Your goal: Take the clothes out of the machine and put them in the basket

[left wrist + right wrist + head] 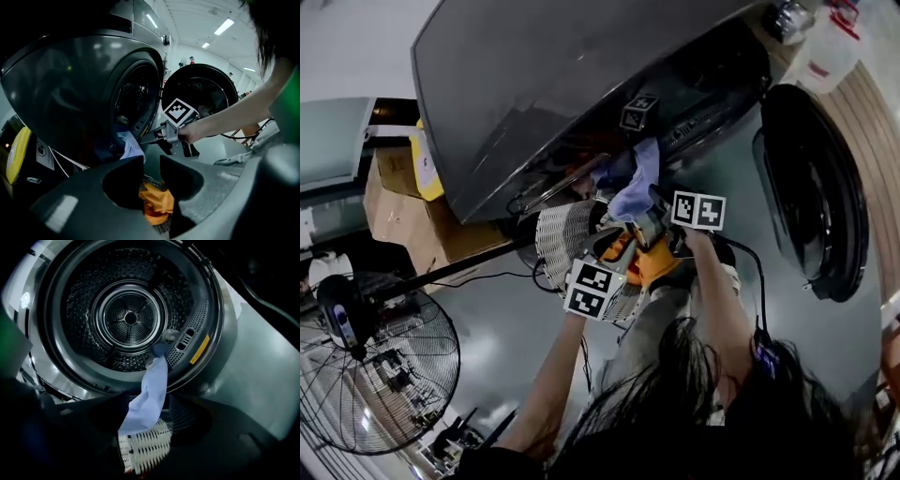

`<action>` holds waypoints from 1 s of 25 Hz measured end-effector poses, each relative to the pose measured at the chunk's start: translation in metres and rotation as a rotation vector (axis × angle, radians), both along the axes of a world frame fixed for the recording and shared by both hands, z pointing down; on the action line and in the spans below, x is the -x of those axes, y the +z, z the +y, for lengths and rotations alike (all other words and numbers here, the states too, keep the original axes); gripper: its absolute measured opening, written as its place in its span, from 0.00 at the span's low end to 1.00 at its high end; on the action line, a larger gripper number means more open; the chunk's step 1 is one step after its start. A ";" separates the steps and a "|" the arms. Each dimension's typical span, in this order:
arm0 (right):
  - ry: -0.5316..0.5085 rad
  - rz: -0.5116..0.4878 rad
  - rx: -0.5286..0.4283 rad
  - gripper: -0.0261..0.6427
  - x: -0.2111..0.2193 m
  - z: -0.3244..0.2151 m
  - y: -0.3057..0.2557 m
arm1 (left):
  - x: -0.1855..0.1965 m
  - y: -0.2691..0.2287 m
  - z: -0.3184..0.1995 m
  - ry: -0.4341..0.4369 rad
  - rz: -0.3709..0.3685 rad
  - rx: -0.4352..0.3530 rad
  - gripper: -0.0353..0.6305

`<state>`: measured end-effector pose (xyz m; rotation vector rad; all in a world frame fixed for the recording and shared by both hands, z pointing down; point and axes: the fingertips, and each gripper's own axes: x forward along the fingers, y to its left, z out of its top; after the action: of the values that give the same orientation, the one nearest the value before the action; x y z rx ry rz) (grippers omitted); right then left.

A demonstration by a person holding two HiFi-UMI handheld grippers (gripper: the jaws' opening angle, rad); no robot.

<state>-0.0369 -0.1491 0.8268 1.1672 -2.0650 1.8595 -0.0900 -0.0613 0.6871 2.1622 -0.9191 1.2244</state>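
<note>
The grey machine point(534, 84) stands with its round door point(816, 187) swung wide. A light blue cloth point(145, 399) trails from the drum's rim point(187, 362) down between the jaws of my right gripper point(149, 401), which stand apart on either side of it. The same blue cloth point(636, 183) shows at the machine's mouth, with the right gripper point(652, 217) right at it. My left gripper point(152, 161) hovers open over the white woven basket point(562, 234). An orange garment point(157, 201) lies in the basket below its jaws. The drum point(129, 317) looks bare inside.
A standing fan point(370, 375) is at the lower left, cardboard boxes point(403, 211) and a yellow item point(427, 164) beside the machine. A black cable point(469, 272) runs across the grey floor. A white container point(825, 52) sits at the top right.
</note>
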 end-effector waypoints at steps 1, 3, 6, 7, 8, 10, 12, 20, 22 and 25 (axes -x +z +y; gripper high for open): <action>0.007 -0.003 0.008 0.45 0.002 0.000 0.005 | 0.003 0.001 0.001 0.002 -0.004 0.000 0.23; 0.029 -0.006 0.027 0.46 0.004 -0.001 0.017 | 0.010 0.004 0.001 0.008 -0.010 -0.005 0.23; 0.071 -0.022 0.068 0.46 0.009 0.001 0.035 | 0.020 0.008 0.002 0.010 -0.019 -0.012 0.23; 0.082 -0.032 0.081 0.46 0.012 0.003 0.040 | 0.024 0.009 0.003 0.008 -0.022 -0.012 0.23; 0.088 -0.042 0.093 0.46 0.016 0.004 0.044 | 0.028 0.010 0.004 0.006 -0.025 -0.013 0.23; 0.084 -0.054 0.114 0.44 0.024 0.008 0.050 | 0.035 0.012 0.006 0.000 -0.029 -0.012 0.23; 0.068 -0.054 0.121 0.33 0.029 0.011 0.052 | 0.038 0.012 0.009 -0.003 -0.033 -0.010 0.23; 0.172 -0.206 0.023 0.08 0.010 0.008 -0.006 | 0.030 0.007 0.016 0.014 -0.033 0.014 0.23; 0.203 -0.227 -0.012 0.07 -0.008 0.008 -0.029 | 0.017 0.004 0.015 0.029 -0.024 0.017 0.23; 0.227 -0.234 -0.068 0.07 -0.032 0.013 -0.064 | -0.001 -0.005 0.010 0.044 -0.005 0.005 0.23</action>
<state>-0.0047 -0.1362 0.7626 1.3052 -2.2119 2.1365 -0.0886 -0.0510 0.6825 2.1869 -0.8735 1.2524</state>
